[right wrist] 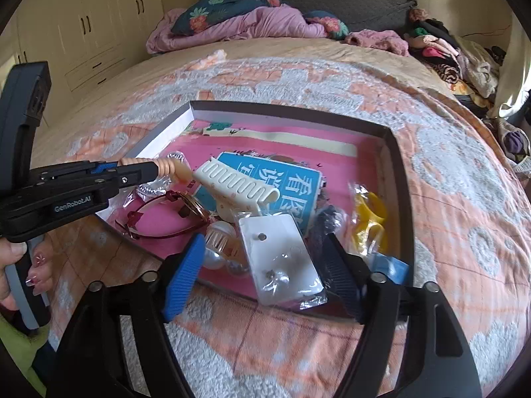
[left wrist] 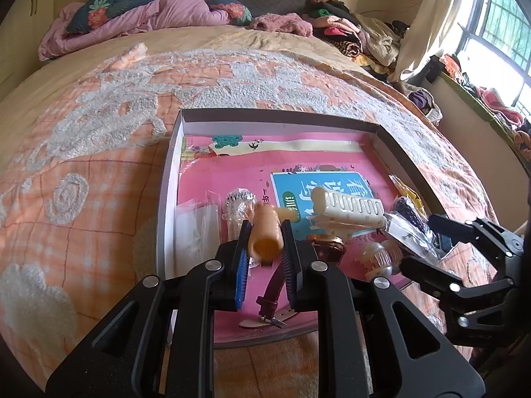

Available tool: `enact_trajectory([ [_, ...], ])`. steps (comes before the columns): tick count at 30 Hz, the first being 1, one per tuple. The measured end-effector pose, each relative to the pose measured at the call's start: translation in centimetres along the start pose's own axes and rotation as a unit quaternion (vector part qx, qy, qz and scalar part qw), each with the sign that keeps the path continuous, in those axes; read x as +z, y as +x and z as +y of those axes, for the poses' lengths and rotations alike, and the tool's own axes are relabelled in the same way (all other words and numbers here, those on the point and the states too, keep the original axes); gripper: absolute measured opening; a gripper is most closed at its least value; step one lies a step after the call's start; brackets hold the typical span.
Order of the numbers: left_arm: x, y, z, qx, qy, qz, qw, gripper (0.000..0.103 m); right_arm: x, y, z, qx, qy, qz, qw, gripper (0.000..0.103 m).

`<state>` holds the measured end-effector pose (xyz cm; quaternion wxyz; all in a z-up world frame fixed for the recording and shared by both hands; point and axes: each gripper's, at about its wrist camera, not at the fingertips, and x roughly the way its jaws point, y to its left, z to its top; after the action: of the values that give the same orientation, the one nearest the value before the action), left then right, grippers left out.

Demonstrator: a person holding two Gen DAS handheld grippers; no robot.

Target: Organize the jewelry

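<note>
- Left claw [left wrist: 265, 232] clamped on a peach ribbed hair tie [left wrist: 265, 237]; in the right wrist view the clamp point is hidden behind the finger.
- Right claw [right wrist: 262, 265] open, its jaws either side of a white earring card in a clear bag [right wrist: 282, 255], pads not pressing.
- Jewelry lies in the shallow box [right wrist: 285, 107] on the bed [right wrist: 464, 199].
- Dark beads in plastic [right wrist: 327, 222]: hard to make out.
- Pearl clip [right wrist: 217, 245] partly covered.
- Left claw's body reads "GenRobot.AI"; the blue book cover [right wrist: 292, 182] carries Chinese characters.
</note>
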<state>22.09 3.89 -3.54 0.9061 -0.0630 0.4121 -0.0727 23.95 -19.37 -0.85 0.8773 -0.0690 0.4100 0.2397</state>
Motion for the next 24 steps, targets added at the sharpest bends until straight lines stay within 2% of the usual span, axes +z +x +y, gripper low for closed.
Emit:
enact_trajectory([
  [2, -0.1, -0.1, -0.1, 0.001, 0.005, 0.0, 1.0, 0.013, -0.2, -0.9, -0.2, -0.001, 0.009, -0.009, 1.0, 0.083],
  [4, -0.2, -0.1, -0.1, 0.004, 0.005, 0.001, 1.0, 0.024, -0.3, -1.8, -0.5, -0.001, 0.015, -0.014, 1.0, 0.085],
  [8, -0.3, -0.6, -0.3, 0.008, 0.006, -0.003, 0.9999, 0.028, -0.7, -3.5, -1.0, -0.007, 0.028, -0.026, 0.999, 0.087],
  [10, -0.3, -1.0, -0.3, 0.008, 0.005, -0.007, 0.9999, 0.039, -0.8, -4.3, -1.2, -0.01, 0.034, -0.031, 0.999, 0.092],
  [12, -0.2, -1.6, -0.4, 0.01, 0.008, -0.015, 0.9998, 0.044, -1.1, -5.2, -1.3, -0.014, 0.041, -0.039, 0.998, 0.095],
  [13, -0.2, -1.9, -0.4, 0.013, 0.009, -0.018, 0.9997, 0.05, -1.2, -5.7, -1.5, -0.015, 0.043, -0.042, 0.998, 0.095],
  [20, -0.1, -4.7, -0.9, 0.022, 0.005, -0.043, 0.9988, 0.074, -1.7, -8.3, -1.4, -0.025, 0.042, -0.06, 0.997, 0.097],
  [22, -0.1, -5.6, -1.2, 0.026, 0.004, -0.052, 0.9983, 0.087, -1.8, -9.1, -1.4, -0.027, 0.042, -0.065, 0.997, 0.097],
  [24, 0.0, -6.6, -1.5, 0.029, 0.004, -0.062, 0.9977, 0.091, -1.9, -9.6, -1.3, -0.026, 0.04, -0.069, 0.996, 0.098],
])
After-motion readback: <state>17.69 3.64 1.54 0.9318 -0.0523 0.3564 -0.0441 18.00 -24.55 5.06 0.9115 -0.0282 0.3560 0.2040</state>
